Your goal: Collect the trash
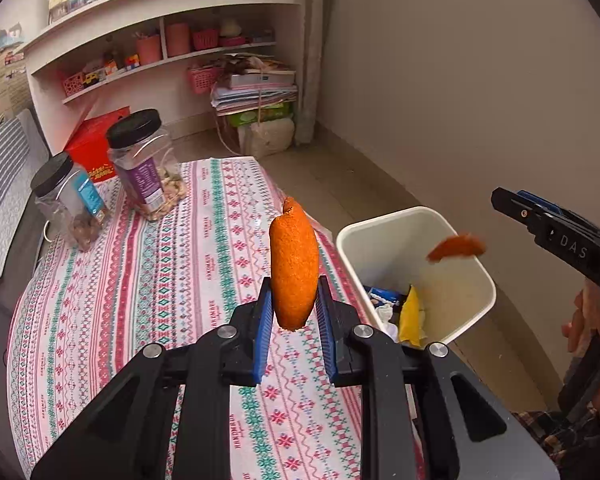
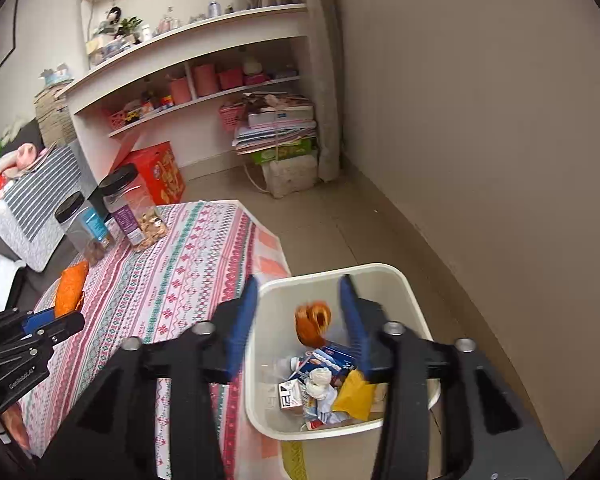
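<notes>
The left gripper clamps 1 upright orange peel above the patterned tablecloth. The right gripper, fingers apart, hangs over the white bin where a second peel drops. Releasing the held peel here would likely land it on the cloth, short of the bin.

Upright orange peel — jaws-clamped; scrap midair

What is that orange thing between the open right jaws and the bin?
A loose orange peel, in midair over the white bin; the right wrist view shows it.

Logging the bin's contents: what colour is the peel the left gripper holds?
Orange, clearest in the left wrist view: the peel sits upright in the left gripper.
</notes>
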Demonstrator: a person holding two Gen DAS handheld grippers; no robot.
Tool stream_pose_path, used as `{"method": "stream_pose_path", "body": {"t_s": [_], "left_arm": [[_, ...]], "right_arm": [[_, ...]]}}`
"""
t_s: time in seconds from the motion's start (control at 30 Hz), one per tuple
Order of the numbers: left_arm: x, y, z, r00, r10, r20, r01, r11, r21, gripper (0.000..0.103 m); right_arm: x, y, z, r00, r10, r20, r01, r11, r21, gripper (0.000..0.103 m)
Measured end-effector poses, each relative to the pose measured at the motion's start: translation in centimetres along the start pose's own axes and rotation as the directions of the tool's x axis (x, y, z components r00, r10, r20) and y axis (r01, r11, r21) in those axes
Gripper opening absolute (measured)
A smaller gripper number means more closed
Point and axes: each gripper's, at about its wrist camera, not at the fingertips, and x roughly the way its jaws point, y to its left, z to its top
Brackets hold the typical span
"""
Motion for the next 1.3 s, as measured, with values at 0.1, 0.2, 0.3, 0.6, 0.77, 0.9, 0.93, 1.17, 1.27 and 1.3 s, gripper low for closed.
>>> {"method": "stream_pose_path", "body": {"t_s": [0.1, 0.2, 0.3, 0.6, 0.77, 0.9, 0.93, 1.17, 1.27, 1.3], "left_arm": [[0.8, -2.4, 0.6, 0.999, -0.033, -0.009, 0.033, 0.999, 0.034, 0.021], [1.8, -4.9, 1.4, 0.998, -0.064, -0.02, 0.065, 0.996, 0.057, 0.021], [3.4, -7.1, 2.3, 0.992, -0.115, -0.048, 0.117, 0.992, 0.049, 0.022], [4.5, -11.1, 4.9, 0.974, -0.223, -0.044, 0.223, 0.975, 0.001, 0.055], [0.1, -9.4, 3.5, 0.995, -0.08, 0.054, 0.076, 0.995, 0.057, 0.081], [-5.4, -7.0, 1.7, 0.979, 0.016, 0.205, -0.028, 0.998, 0.056, 0.096], [-6.4, -6.2, 1.4, 0.976, 0.03, 0.215, -0.04, 0.998, 0.039, 0.096], [-10.0, 0.8, -2.2, 0.984, 0.109, 0.143, -0.093, 0.989, -0.112, 0.096], [-11.4, 3.3, -4.4, 0.971, 0.173, 0.167, -0.151, 0.979, -0.138, 0.096], [-11.8, 4.1, -5.1, 0.966, 0.192, 0.173, -0.167, 0.974, -0.151, 0.096]], "right_arm": [[-1.2, -2.4, 0.0, 0.998, -0.049, 0.027, 0.047, 0.997, 0.054, 0.071], [-2.8, -4.3, -0.1, 0.991, -0.116, 0.067, 0.107, 0.985, 0.136, 0.086], [-5.0, -5.7, -1.0, 0.97, -0.212, 0.119, 0.181, 0.956, 0.229, 0.096], [-9.2, -7.1, -3.1, 0.92, -0.335, 0.204, 0.244, 0.896, 0.371, 0.096], [-10.6, -4.8, -2.6, 0.91, -0.317, 0.267, 0.228, 0.921, 0.317, 0.096], [-10.7, -1.6, -2.3, 0.935, -0.23, 0.27, 0.164, 0.955, 0.247, 0.096], [-10.8, -1.0, -2.4, 0.947, -0.183, 0.265, 0.119, 0.963, 0.24, 0.096], [-12.0, 5.5, -4.8, 0.96, -0.084, 0.268, 0.046, 0.988, 0.145, 0.096], [-11.8, 8.9, -5.7, 0.964, -0.097, 0.248, 0.078, 0.993, 0.083, 0.096], [-11.8, 10.0, -6.1, 0.964, -0.089, 0.252, 0.076, 0.995, 0.061, 0.096]]}}
